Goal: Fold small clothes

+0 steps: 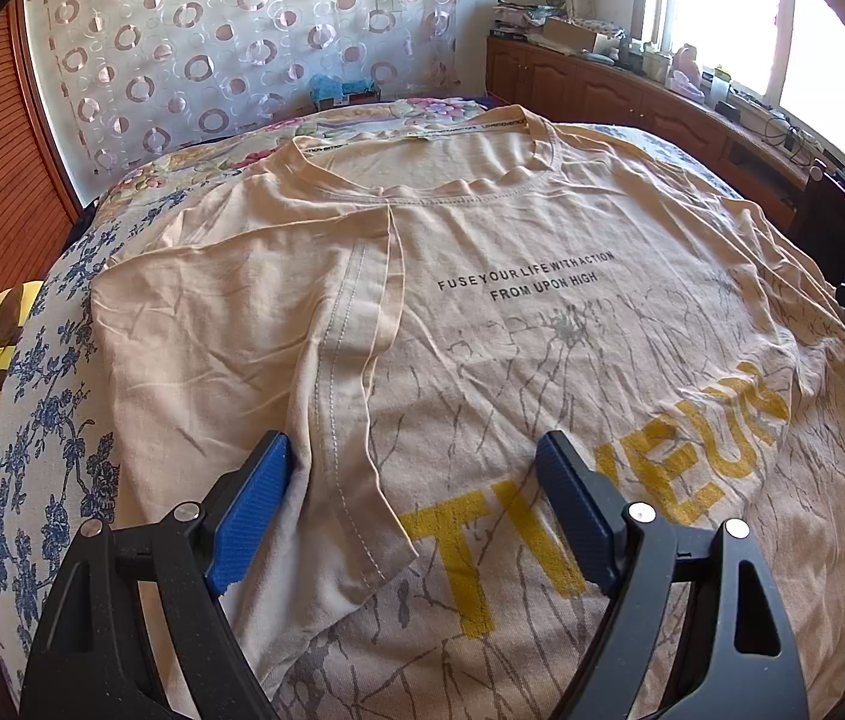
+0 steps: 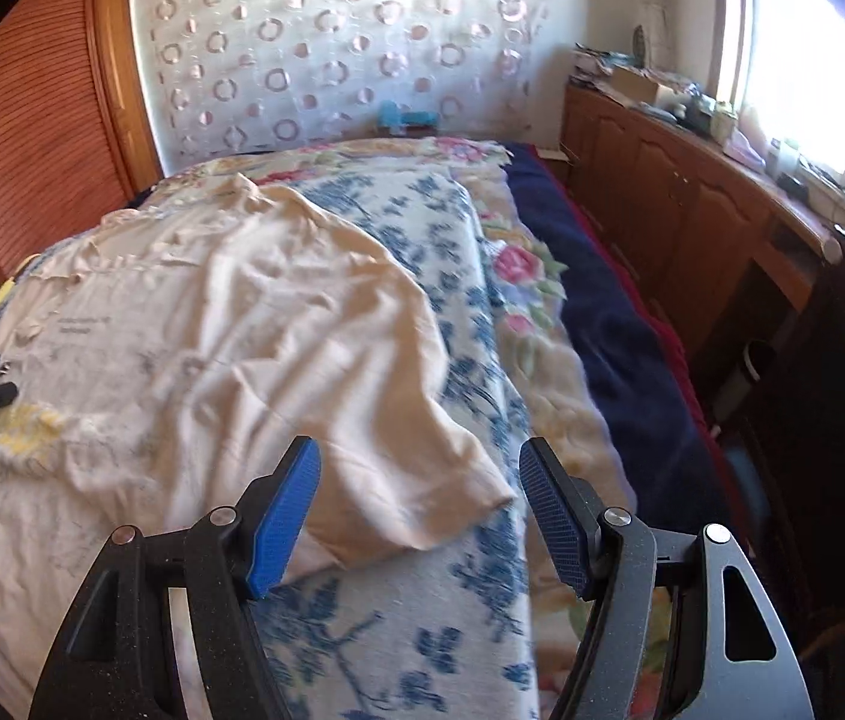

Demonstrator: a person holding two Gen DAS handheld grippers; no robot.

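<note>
Left sleeve (image 1: 278,324) folded over shirt (image 1: 542,348) on bed (image 1: 50,396); right sleeve (image 2: 398,468) seemingly unfolded, though blurred. Both hand-held grippers, left (image 1: 416,510) and right (image 2: 419,510), released, grasping nothing.

1. My left gripper (image 1: 416,450) has two black arms with long slots cut in them.
2. Each arm has round silver screws on top.
3. Its finger pads (image 1: 251,510) are bright blue with tiny bumps.
4. My right gripper (image 2: 419,456) looks the same: black arms, silver screws, blue pads (image 2: 284,516).
5. Its right pad looks darker, maybe from shadow.
</note>
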